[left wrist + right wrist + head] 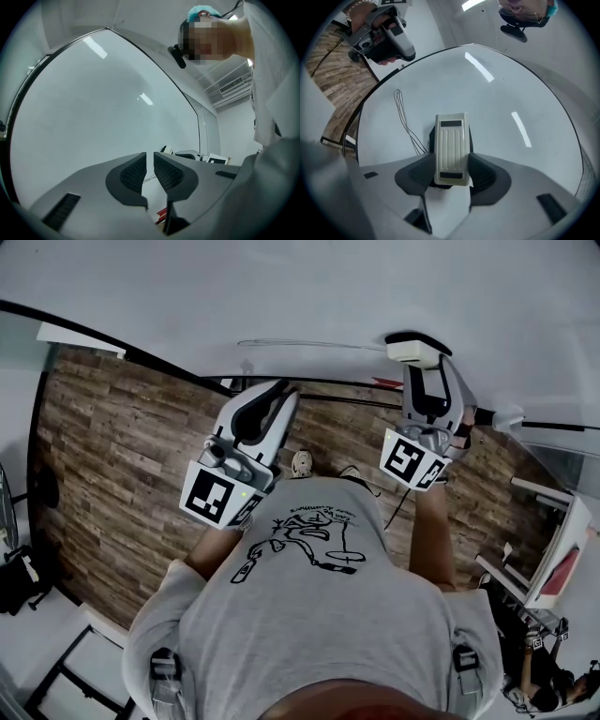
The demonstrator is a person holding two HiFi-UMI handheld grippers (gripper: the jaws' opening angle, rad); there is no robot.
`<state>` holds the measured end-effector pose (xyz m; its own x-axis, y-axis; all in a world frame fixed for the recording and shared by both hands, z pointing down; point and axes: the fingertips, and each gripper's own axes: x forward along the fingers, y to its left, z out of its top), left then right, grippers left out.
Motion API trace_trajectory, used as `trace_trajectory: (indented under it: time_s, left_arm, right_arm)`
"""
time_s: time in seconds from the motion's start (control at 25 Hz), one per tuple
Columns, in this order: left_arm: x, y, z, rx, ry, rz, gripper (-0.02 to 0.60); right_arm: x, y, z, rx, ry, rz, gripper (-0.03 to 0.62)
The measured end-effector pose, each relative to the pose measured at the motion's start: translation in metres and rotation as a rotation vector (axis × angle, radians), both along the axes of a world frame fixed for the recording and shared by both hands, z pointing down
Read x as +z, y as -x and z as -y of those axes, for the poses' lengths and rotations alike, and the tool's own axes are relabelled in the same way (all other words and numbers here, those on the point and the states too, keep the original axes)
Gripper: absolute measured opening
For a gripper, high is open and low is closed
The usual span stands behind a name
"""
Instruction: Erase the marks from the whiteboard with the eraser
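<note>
The whiteboard [281,287] fills the top of the head view. A thin, long black pen mark [309,342] runs across it; in the right gripper view the mark [404,119] shows as narrow looping lines just left of the jaws. My right gripper [418,354] is shut on a cream, ribbed eraser [451,147], whose dark felt faces the board [520,93] beside the mark. My left gripper [279,392] hangs lower, off the board, jaws shut with nothing between them [149,161]. Its view shows bare whiteboard [93,108].
A dark frame edges the board's bottom [141,357], with red markers [387,382] on the ledge. Below lies wood-plank floor [122,456], where the person's shoes [302,463] stand. White furniture [553,549] stands at the right.
</note>
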<state>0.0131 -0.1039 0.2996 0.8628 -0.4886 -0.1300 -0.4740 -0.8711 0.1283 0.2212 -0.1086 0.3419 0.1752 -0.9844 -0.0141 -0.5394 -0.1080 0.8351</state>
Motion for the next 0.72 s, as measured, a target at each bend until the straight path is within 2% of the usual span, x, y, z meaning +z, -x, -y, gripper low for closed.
trace_trajectory:
  time_s: [0.44,0.72]
  left_arm:
    - [-0.005,0.009,0.007,-0.027,-0.008,-0.009,0.061]
    - [0.000,0.002,0.001,-0.007,0.007,-0.005,0.061]
  right_arm:
    - [0.014,0.007,0.002,-0.013,0.013,-0.020,0.229]
    - [0.021,0.010,0.004,-0.022,0.013,-0.019,0.227]
